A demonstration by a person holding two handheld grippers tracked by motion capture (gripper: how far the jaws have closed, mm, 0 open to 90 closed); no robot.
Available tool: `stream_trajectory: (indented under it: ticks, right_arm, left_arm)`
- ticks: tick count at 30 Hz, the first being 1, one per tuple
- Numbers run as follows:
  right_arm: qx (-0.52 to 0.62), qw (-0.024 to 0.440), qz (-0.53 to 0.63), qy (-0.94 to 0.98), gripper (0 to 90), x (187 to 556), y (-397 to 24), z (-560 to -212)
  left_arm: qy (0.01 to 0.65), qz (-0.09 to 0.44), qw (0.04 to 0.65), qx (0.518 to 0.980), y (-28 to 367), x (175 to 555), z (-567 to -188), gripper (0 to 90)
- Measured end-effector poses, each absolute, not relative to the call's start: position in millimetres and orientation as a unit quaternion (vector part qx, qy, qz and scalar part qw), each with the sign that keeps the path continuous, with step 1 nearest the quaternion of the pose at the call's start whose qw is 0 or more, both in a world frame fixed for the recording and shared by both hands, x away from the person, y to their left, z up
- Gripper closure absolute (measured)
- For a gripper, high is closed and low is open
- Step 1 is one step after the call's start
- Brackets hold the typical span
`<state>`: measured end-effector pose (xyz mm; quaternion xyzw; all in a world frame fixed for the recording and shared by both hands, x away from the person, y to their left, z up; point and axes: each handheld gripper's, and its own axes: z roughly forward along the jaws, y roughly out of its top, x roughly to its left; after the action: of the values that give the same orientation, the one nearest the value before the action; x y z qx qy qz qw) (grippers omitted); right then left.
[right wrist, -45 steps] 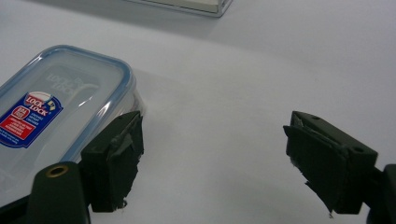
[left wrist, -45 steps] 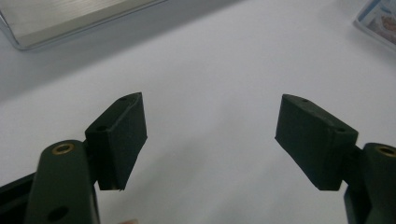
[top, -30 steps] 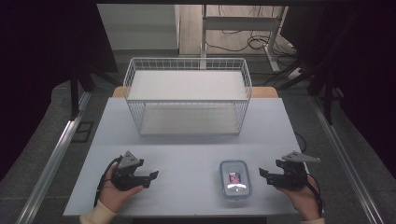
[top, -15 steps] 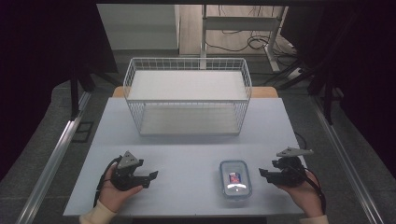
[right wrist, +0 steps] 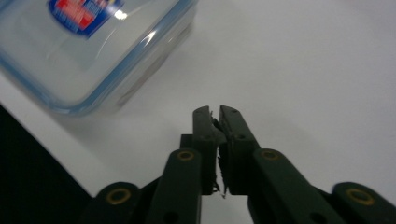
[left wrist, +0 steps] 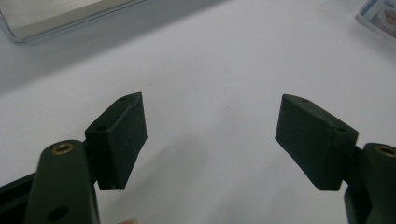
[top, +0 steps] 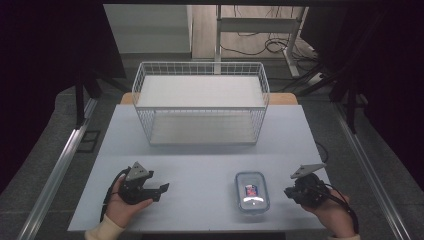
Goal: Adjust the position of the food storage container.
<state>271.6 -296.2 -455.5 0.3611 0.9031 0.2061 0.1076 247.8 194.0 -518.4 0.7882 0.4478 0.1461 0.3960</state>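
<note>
Clear lidded box [top: 252, 191] flat on table [top: 200, 150], long axis front-to-back; right gripper [top: 289, 192] jaws together, nothing between, just beside.

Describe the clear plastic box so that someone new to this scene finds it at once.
Start at the white wire basket at the back of the table. Come forward to the near edge, right of centre: the plastic box lies flat there, clear with a blue-rimmed lid and a red-and-blue label.

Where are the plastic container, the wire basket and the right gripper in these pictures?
plastic container [top: 252, 191], high view, on the middle of its clear lid.
wire basket [top: 200, 66], high view, on its far top rim.
right gripper [right wrist: 217, 112], right gripper view, at the tips of its shut jaws.
</note>
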Motion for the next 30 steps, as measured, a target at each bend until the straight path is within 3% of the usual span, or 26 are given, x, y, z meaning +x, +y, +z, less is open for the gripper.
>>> stream_trajectory:
  ticks: [9, 30]
  right_arm:
    - [0.328, 0.072, 0.17, 0.926, 89.5, 265.1, -274.8, -467.9]
    - [0.293, 0.061, 0.164, 0.94, 89.7, 253.0, -225.8, -477.3]
  left_arm:
    - [0.447, 0.147, 0.395, 0.789, 194.5, 247.8, -518.9, 24.2]
    - [0.447, 0.151, 0.396, 0.788, 196.9, 246.7, -517.3, 24.2]
